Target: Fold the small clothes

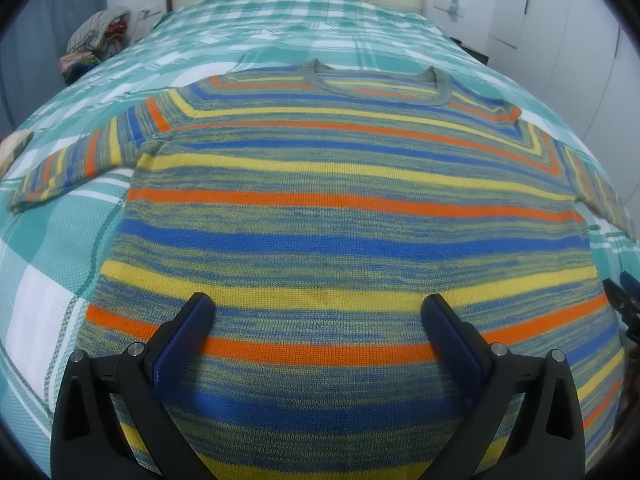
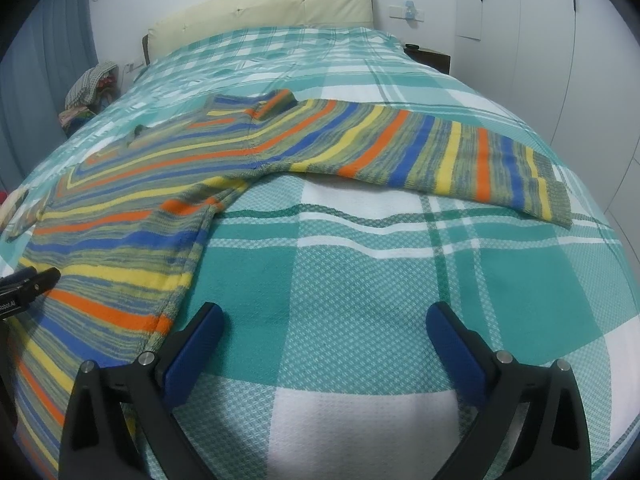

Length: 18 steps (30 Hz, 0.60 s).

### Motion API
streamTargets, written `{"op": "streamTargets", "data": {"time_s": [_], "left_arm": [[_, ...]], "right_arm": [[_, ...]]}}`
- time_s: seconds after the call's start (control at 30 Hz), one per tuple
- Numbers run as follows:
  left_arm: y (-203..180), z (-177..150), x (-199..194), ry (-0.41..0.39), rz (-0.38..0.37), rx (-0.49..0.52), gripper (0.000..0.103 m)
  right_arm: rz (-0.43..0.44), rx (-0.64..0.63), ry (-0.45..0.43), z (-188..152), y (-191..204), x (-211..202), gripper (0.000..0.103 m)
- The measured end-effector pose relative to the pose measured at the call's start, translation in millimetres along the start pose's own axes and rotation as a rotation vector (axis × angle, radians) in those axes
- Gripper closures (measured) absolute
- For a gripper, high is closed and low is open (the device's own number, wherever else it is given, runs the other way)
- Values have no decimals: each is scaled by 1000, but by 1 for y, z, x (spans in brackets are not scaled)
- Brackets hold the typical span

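I am hovering both grippers [image 1: 318, 312] [image 2: 324, 322], jaws wide and empty, over an unfolded striped sweater [image 1: 340, 208] spread flat; all folding remains.

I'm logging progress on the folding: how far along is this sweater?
Done: the sweater lies spread flat on the bed, sleeves out. In hand: nothing; the left hand-held gripper is open over the hem, the right hand-held gripper open over bare bedspread. Left: every fold; the right sleeve is unfolded.
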<state>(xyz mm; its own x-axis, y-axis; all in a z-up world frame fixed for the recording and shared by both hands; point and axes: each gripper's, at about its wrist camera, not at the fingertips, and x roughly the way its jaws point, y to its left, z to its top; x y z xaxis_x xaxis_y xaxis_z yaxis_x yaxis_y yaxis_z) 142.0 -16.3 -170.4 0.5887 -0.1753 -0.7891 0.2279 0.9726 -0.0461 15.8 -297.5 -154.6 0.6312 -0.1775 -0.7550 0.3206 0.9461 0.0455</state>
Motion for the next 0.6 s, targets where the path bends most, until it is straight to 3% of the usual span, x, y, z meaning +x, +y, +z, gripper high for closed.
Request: {"op": "streamTargets", "data": {"time_s": [0.6], "left_arm": [[0, 0, 0, 1, 0, 0, 0]], "right_arm": [[-3, -3, 3, 1, 0, 0, 2]]}}
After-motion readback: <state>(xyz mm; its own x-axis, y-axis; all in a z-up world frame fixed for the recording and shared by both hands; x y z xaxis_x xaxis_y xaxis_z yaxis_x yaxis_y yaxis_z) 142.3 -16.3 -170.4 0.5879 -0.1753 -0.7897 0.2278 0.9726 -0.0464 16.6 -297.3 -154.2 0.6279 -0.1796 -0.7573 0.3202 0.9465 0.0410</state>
